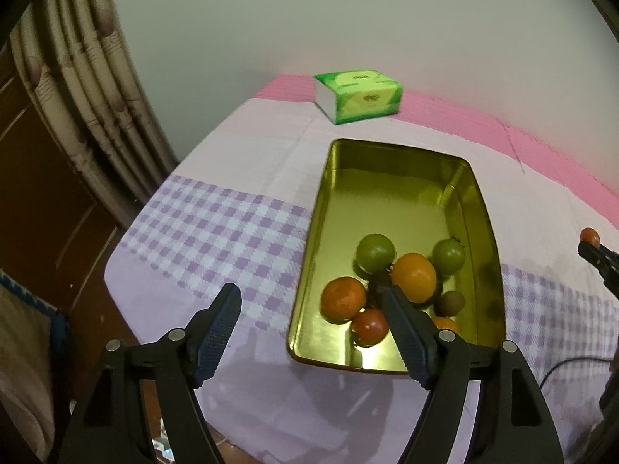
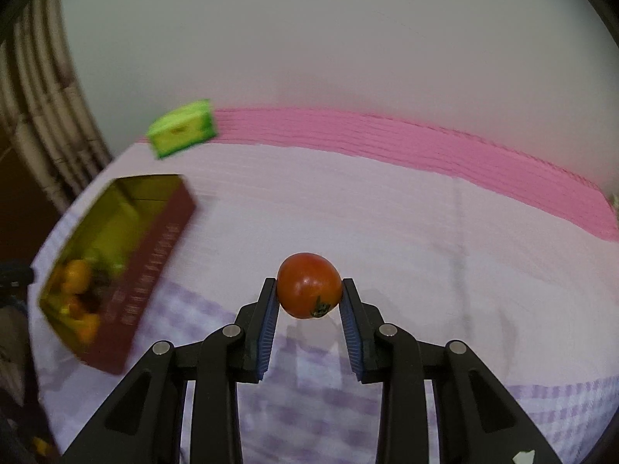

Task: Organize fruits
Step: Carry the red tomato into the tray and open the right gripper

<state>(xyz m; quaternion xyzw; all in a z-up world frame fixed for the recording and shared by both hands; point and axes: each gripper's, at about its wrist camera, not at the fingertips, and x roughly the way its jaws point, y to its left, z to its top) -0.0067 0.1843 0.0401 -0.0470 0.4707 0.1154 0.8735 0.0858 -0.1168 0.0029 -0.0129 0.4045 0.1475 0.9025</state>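
Note:
A gold tin tray [image 1: 390, 162] lies on the bed and holds several fruits: two green ones [image 1: 375, 252], an orange one [image 1: 413, 276], a darker orange one [image 1: 343, 298], a red tomato [image 1: 369, 326] and a brown kiwi [image 1: 450, 303]. My left gripper [image 1: 311, 295] is open and empty, above the tray's near left corner. My right gripper [image 2: 309, 290] is shut on a red tomato [image 2: 308, 284], held above the bedsheet to the right of the tray [image 2: 154, 232]. It also shows at the right edge of the left wrist view [image 1: 590, 236].
A green tissue pack [image 1: 358, 94] lies behind the tray near the pink band of the sheet [image 2: 425, 143]. A curtain [image 1: 77, 77] and dark wooden furniture stand to the left. A cable [image 1: 568, 367] lies at the right.

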